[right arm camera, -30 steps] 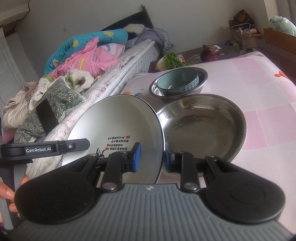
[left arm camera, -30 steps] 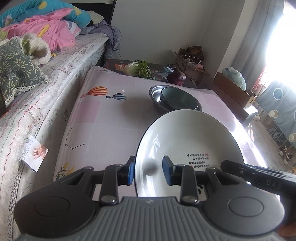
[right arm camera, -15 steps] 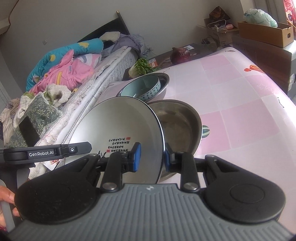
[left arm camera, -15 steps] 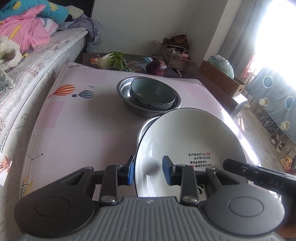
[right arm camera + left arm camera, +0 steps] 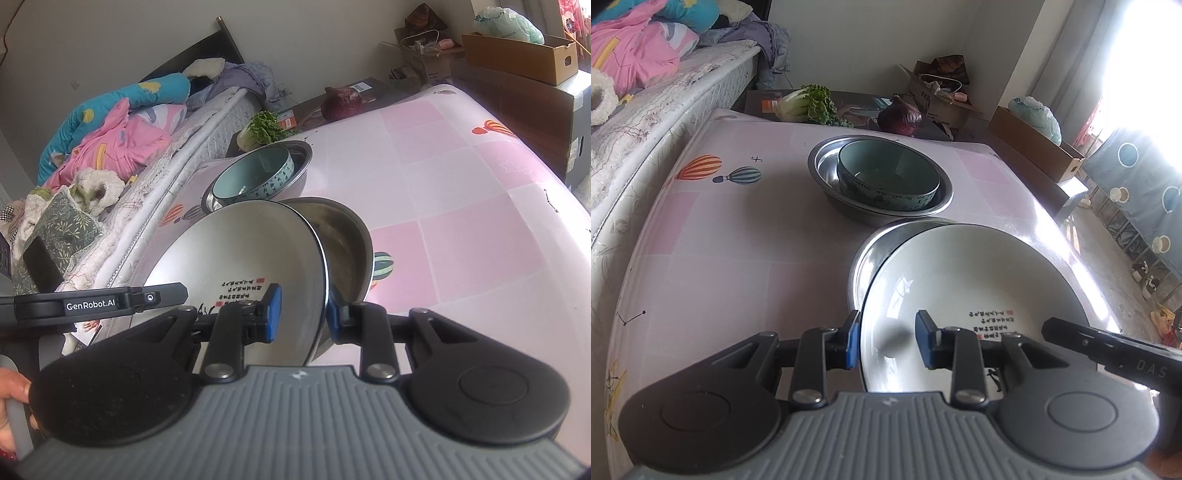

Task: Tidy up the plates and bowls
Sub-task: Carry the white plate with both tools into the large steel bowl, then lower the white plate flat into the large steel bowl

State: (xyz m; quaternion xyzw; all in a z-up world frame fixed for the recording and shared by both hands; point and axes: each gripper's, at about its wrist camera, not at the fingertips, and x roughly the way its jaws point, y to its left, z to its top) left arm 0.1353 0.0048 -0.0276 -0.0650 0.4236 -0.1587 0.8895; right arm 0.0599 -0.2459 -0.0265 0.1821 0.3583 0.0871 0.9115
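I have the white plate [image 5: 960,280] pinched by its rim on both sides: my left hand-held gripper [image 5: 888,345] clamps one edge, my right hand-held gripper [image 5: 303,314] the opposite one. It hangs tilted just above the empty steel bowl [image 5: 343,236] near the surface's [image 5: 738,258] front edge. Behind, the blue bowl [image 5: 886,177] sits nested in another steel basin [image 5: 827,162]. Next, I judge, level it, lower it in, then release.

Left gripper [image 5: 888,341]: black two-finger frame, blue pads, angled downward, jaws narrowly set, clamped across a rim. Right gripper [image 5: 303,314]: same build, clamped likewise. Bare hand [image 5: 11,413] grips the left gripper's handle.
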